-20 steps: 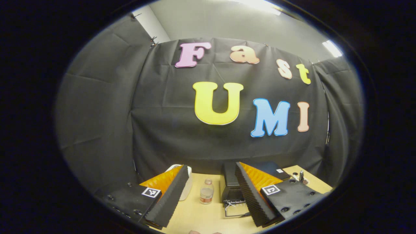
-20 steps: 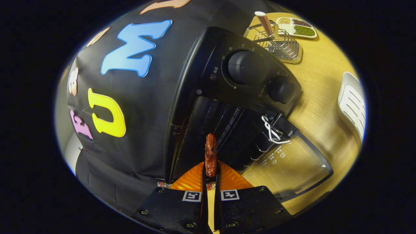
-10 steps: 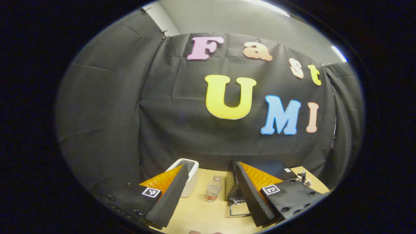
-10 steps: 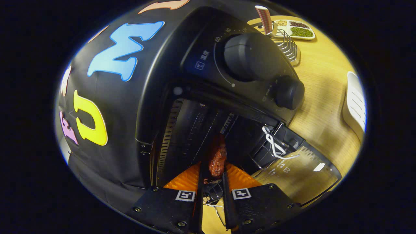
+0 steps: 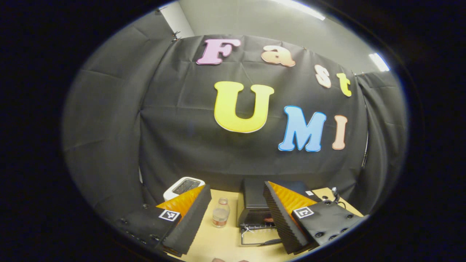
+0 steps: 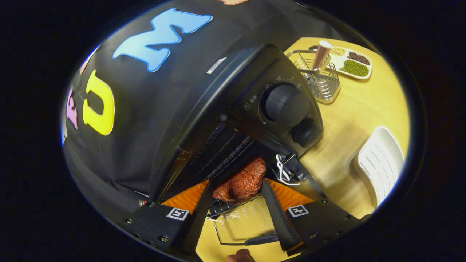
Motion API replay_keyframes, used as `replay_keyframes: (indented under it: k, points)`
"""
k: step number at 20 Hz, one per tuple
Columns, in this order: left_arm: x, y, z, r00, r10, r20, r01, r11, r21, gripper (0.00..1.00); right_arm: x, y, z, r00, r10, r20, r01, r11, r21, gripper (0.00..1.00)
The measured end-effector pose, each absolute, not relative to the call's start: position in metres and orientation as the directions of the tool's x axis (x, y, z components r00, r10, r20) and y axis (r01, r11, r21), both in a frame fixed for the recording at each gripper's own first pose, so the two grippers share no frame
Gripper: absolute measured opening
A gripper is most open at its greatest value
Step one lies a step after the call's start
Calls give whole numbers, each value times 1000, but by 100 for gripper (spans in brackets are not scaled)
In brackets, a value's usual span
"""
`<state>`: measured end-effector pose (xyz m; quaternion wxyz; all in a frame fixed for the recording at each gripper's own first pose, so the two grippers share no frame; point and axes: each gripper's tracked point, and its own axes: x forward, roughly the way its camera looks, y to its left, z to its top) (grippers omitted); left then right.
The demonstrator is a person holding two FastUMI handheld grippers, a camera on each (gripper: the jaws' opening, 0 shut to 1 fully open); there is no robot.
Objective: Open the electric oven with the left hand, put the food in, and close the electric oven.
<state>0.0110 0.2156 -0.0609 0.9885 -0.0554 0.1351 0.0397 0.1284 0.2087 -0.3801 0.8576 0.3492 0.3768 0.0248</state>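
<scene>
With the door point(image 6: 242, 227) of the electric oven point(image 6: 233, 120) lying open at lower centre of the right gripper view, I see the food point(image 6: 240, 182), a reddish-brown piece of meat, resting at the cavity mouth on the rack edge. The right tongs point(image 6: 236, 203) stand spread, their fingers flanking the meat without pressing it. The left tongs point(image 5: 236, 214) are also spread, holding nothing, well back from the oven point(image 5: 255, 203) on the table point(image 5: 225, 243). Risk, in my judgement: meat this far forward may foul the closing door or slide off. Dial numerals are too small to read; a white label on the oven top is illegible.
</scene>
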Motion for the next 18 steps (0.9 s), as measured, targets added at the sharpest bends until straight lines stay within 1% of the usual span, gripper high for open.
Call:
replay_keyframes:
  k: [1,2,5,6,7,8,9,10,11,14,15,16,18]
  points:
    - [13,209,-60,962,55,-267,-84,991,-100,100,124,205,-374,718,304,-626,202,770,606,73]
    - [14,203,-58,964,47,-263,-75,992,-97,100,119,200,-367,724,294,-624,181,792,583,83]
    - [17,186,-63,966,31,-258,-52,996,-78,100,105,178,-339,761,247,-600,107,864,491,83]
    - [18,180,-64,966,28,-255,-48,996,-73,97,99,170,-328,774,228,-591,86,887,455,83]
    - [19,173,-66,967,22,-253,-41,997,-71,97,93,162,-317,786,210,-581,64,908,414,83]
    - [21,166,-68,967,17,-253,-36,997,-71,100,87,156,-302,803,199,-562,40,923,384,83]
    - [22,159,-70,967,12,-255,-31,997,-72,100,83,149,-286,822,189,-537,19,934,357,83]
    - [23,152,-71,966,4,-257,-24,997,-77,97,78,143,-271,841,179,-511,0,944,331,83]
    - [25,142,-72,967,-5,-256,-16,997,-81,100,74,137,-253,859,173,-481,-18,951,309,83]
    - [29,120,-68,969,-25,-247,5,997,-79,100,60,111,-203,908,137,-395,-55,976,213,83]
    - [30,113,-66,970,-34,-241,18,997,-69,100,56,104,-183,925,132,-357,-66,979,190,83]
    - [32,107,-63,973,-34,-230,22,998,-55,97,52,96,-163,943,121,-311,-71,983,166,83]
    - [34,99,-48,983,-29,-180,22,999,-43,95,45,76,-120,973,87,-213,-69,993,92,83]
